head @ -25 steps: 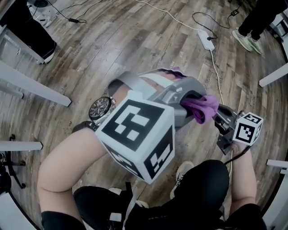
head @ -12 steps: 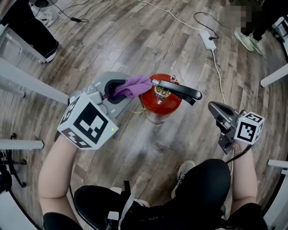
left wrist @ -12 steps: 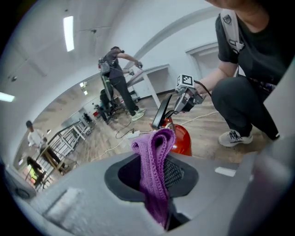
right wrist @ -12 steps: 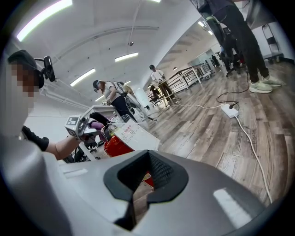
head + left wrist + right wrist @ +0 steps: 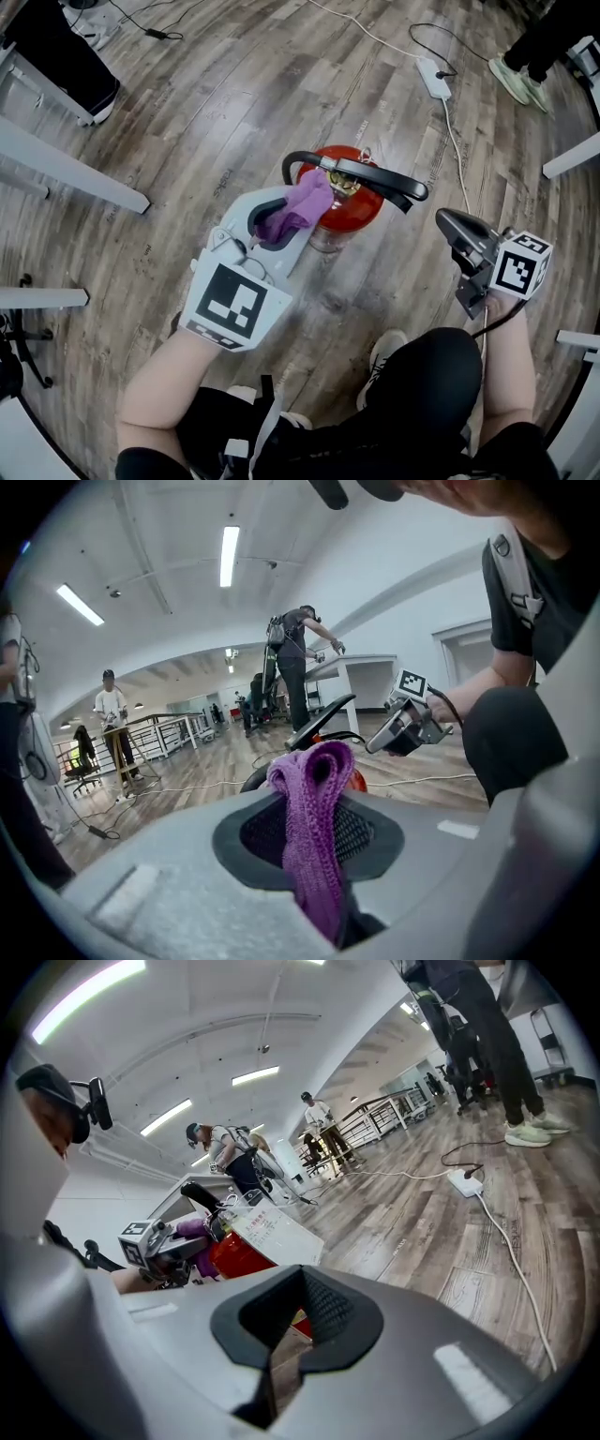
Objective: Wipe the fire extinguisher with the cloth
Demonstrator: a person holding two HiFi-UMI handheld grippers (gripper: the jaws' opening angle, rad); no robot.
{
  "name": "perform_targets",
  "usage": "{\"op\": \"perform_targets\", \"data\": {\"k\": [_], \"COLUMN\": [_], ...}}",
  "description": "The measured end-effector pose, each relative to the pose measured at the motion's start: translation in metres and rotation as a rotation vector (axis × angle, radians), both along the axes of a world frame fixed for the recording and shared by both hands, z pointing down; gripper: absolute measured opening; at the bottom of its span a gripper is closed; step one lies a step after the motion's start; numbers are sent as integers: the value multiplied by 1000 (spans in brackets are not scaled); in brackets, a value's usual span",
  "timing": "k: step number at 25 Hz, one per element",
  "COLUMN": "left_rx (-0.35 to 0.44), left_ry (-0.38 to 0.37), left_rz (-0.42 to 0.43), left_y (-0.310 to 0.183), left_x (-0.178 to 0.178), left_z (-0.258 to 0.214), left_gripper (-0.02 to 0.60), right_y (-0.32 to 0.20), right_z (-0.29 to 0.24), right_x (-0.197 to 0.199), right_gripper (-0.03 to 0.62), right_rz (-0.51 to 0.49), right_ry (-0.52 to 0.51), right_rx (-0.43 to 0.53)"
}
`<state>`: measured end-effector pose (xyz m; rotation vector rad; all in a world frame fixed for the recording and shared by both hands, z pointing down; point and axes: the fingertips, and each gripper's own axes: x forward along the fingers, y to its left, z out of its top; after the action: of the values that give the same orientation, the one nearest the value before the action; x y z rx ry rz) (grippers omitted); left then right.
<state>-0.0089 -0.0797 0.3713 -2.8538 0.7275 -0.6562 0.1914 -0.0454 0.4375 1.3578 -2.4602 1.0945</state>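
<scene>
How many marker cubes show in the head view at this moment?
2. One cube is on the left gripper, below-left of the fire extinguisher; the other cube is on the right gripper, near the right edge. None seems hidden.

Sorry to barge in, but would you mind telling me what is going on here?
A person holds a gripper in each hand above a red fire extinguisher standing on the wooden floor. The left gripper is shut on a purple cloth, whose free end lies against the extinguisher's top, beside the black handle. The right gripper is shut and empty, held off to the extinguisher's right side, apart from it.
</scene>
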Motion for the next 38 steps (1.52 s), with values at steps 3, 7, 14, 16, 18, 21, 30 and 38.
{"op": "perform_targets", "data": {"k": [3,7,14,16,18,21,30,38], "left_rx": [28,118,106,94,58,-44,-147,-535], "left_ry": [-52,-109,-81,-37,24,74,124,522], "left_rz": [25,143,208,176,147,98,-102,-128], "left_y": [13,45,55,40,23,8,-42,-45], "left_x": [5,33,57,46,33,17,-32,-77], "left_z": [1,3,0,-7,-15,-14,9,4], "left_gripper": [71,69,69,69,69,69,66,66], "right_y": [0,-2,0,1,3,3,0,8], "right_z": [3,8,12,13,13,14,11,-20], "right_x": [1,-3,1,6,11,17,9,19], "right_gripper": [5,5,5,5,5,5,5,5], "right_rz": [3,0,8,15,22,35,27,83], "right_ry": [-4,-12,-17,-16,-14,-12,-20,-7], "right_rx": [-5,-11,-19,-22,-26,-27,-22,-37]}}
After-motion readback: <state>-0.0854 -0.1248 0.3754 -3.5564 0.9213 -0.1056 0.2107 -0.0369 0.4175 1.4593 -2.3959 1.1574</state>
